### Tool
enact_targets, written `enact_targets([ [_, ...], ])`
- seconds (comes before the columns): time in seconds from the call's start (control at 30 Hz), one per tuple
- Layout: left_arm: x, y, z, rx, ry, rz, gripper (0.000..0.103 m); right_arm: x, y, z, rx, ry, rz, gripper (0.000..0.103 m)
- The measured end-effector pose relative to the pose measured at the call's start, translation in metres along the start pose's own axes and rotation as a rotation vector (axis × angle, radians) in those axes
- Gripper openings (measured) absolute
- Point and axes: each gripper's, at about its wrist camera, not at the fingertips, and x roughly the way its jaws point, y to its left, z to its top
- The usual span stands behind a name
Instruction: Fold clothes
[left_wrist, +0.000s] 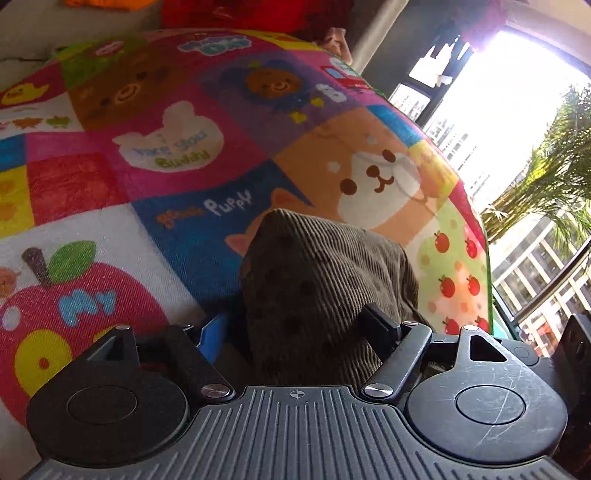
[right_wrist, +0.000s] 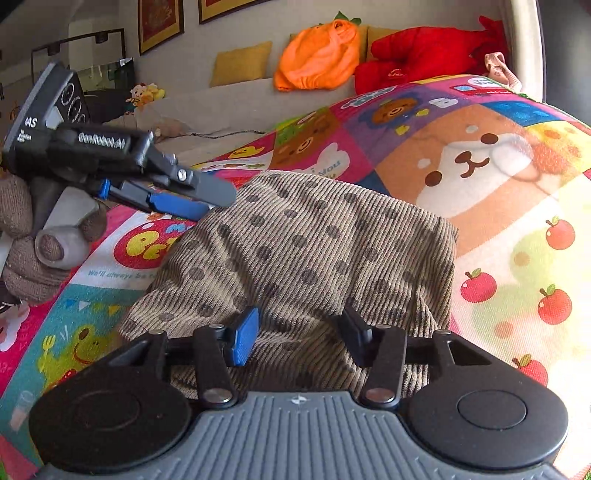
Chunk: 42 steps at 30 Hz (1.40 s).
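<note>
A bright cartoon-print mat (right_wrist: 480, 192) is spread before a sofa (right_wrist: 221, 99). Mid-frame lies a brown spotted corduroy garment (right_wrist: 306, 251), folded, straddled by both parted grippers: left (left_wrist: 295, 332), right (right_wrist: 299, 336).

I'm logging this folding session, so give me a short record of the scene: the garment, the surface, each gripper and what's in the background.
garment: brown dotted corduroy piece, bunched on the mat
surface: colourful cartoon play mat
left gripper: jaws apart, corduroy between them, pads not visibly pressing
right gripper: jaws apart over the near edge of the corduroy, no grip
background: orange garment and red garment on a sofa
</note>
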Motion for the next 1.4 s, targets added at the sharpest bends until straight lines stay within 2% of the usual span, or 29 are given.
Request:
enact_targets([
  [0.1, 0.001, -0.003, -0.002, 0.016, 0.000, -0.012, 0.077, -0.010, -0.008, 0.016, 0.035, -0.015, 0.006, 0.053],
  [0.23, 0.007, -0.012, -0.004, 0.068, 0.010, 0.007, 0.077, -0.016, -0.028, 0.052, 0.050, -0.108, -0.082, 0.056],
  [0.33, 0.009, -0.013, -0.005, 0.069, 0.012, 0.013, 0.078, 0.009, -0.048, 0.068, 0.101, -0.078, -0.106, 0.056],
  [0.4, 0.009, -0.013, -0.006, 0.073, 0.014, 0.015, 0.078, 0.038, -0.055, 0.065, 0.097, -0.009, -0.132, 0.056],
  [0.47, 0.012, -0.013, -0.006, 0.075, 0.019, 0.014, 0.079, 0.054, -0.054, 0.055, 0.065, 0.012, -0.161, 0.067],
  [0.5, 0.013, -0.014, -0.006, 0.076, 0.021, 0.013, 0.079, 0.057, -0.053, 0.051, 0.055, 0.007, -0.175, 0.069],
  [0.63, 0.017, -0.013, -0.005, 0.077, 0.030, 0.002, 0.081, 0.032, -0.045, 0.046, 0.032, -0.031, -0.210, 0.069],
  [0.73, 0.021, -0.011, -0.005, 0.068, 0.034, -0.010, 0.083, 0.001, -0.034, 0.035, 0.004, -0.044, -0.140, 0.069],
  [0.83, 0.025, -0.010, -0.005, 0.058, 0.040, -0.018, 0.084, -0.013, -0.023, 0.017, 0.017, -0.004, -0.066, 0.069],
  [0.93, 0.026, -0.013, -0.006, 0.065, 0.048, -0.021, 0.085, -0.006, -0.012, -0.009, -0.006, 0.039, -0.090, 0.071],
  [1.07, 0.013, -0.022, -0.004, 0.108, 0.010, 0.000, 0.080, -0.005, -0.015, -0.018, 0.055, 0.003, -0.098, 0.078],
  [1.13, 0.001, -0.028, -0.002, 0.134, -0.022, 0.010, 0.074, -0.004, -0.017, -0.019, 0.073, -0.001, -0.095, 0.080],
  [1.2, -0.014, -0.032, 0.002, 0.151, -0.072, 0.009, 0.064, -0.005, -0.020, -0.020, 0.087, -0.002, -0.083, 0.080],
  [1.27, -0.026, -0.036, 0.007, 0.146, -0.113, -0.014, 0.059, -0.004, -0.024, -0.020, 0.105, -0.001, -0.071, 0.083],
  [1.37, -0.050, -0.050, 0.017, 0.180, -0.209, -0.078, 0.055, -0.004, -0.026, -0.021, 0.116, 0.001, -0.062, 0.085],
  [1.4, -0.052, -0.056, 0.021, 0.191, -0.215, -0.111, 0.055, -0.004, -0.026, -0.021, 0.114, 0.002, -0.064, 0.085],
])
